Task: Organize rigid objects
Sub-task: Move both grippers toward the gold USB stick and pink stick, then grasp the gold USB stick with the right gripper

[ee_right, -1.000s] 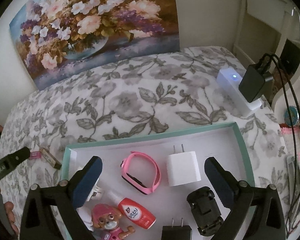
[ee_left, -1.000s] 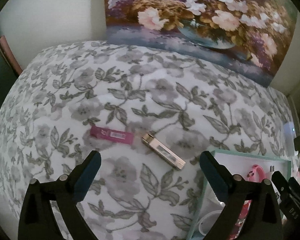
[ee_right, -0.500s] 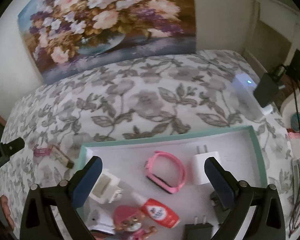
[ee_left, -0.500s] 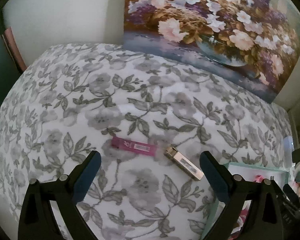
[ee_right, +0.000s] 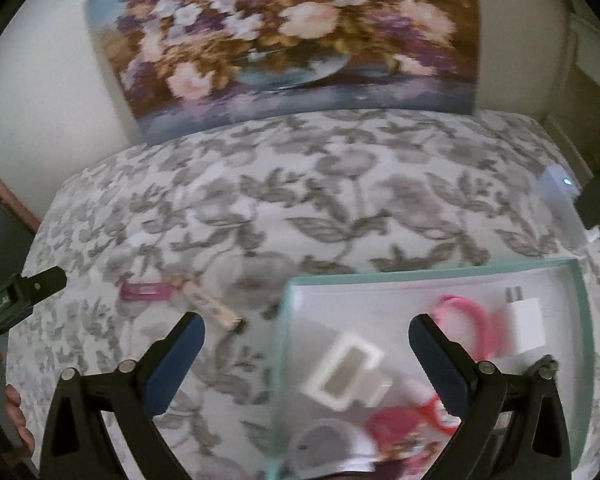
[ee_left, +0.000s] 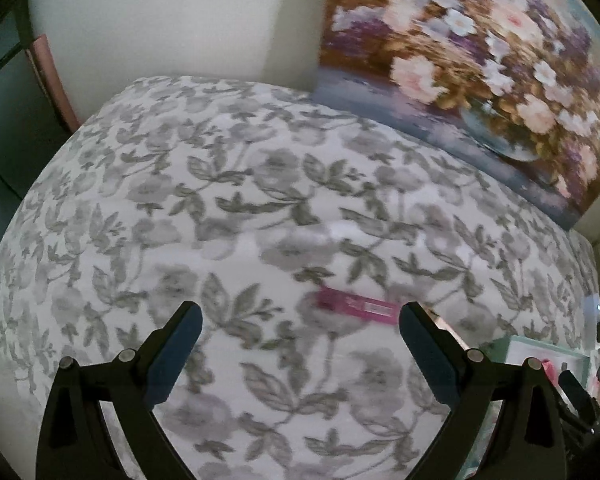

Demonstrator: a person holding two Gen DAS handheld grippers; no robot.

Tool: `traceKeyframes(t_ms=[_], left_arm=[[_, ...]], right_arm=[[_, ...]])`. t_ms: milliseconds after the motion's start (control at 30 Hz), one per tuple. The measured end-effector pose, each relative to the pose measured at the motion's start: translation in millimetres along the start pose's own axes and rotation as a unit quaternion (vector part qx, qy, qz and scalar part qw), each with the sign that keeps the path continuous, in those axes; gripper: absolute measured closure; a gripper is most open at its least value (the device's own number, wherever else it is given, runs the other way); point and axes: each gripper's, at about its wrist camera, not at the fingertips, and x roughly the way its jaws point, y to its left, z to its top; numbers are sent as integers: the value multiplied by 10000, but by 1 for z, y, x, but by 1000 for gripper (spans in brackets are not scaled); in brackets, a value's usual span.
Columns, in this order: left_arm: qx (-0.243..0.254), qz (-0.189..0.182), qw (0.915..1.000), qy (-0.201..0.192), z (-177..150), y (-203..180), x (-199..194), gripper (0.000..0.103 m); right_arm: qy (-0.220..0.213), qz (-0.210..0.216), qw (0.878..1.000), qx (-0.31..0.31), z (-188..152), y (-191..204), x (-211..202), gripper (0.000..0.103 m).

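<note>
Two items remain outside the tray [ee_right: 284, 344]: a pink stick [ee_left: 354, 307] and a gold-and-white stick [ee_right: 212, 307], lying near each other on the flowered cloth [ee_left: 260, 200], left of the tray's teal rim. Over the last second the left gripper [ee_left: 300, 334] has swung leftward: the pink stick, earlier left of centre between its fingers, now sits close against the right finger, and the gold stick is almost hidden behind that finger. The right gripper [ee_right: 306, 338] has also shifted left; the tray's left wall now lies between its fingers and the gold stick sits just beyond its left fingertip. Both grippers are spread wide and hold nothing. The tray already holds a pink band [ee_right: 466, 322], a white plug [ee_right: 526, 322] and other blurred items. Judgement: the right gripper appears to be lining up on the gold stick; neither stick is grasped yet.
</note>
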Motion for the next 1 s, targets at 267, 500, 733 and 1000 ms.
traceKeyframes(t_ms=[267, 500, 733, 1000], left_arm=[[-254, 101, 9996, -13, 7, 44, 2, 4], [-465, -9, 9988, 118, 8, 63, 15, 4], [-448, -49, 9987, 238, 9, 62, 33, 4], [-428, -108, 9984, 342, 10, 57, 55, 4]], right_arm=[[128, 236, 9996, -3, -7, 37, 17, 0], [170, 365, 9986, 354, -10, 43, 30, 0], [195, 506, 9971, 535, -11, 57, 44, 0], [287, 532, 9957, 700, -13, 60, 62, 0]])
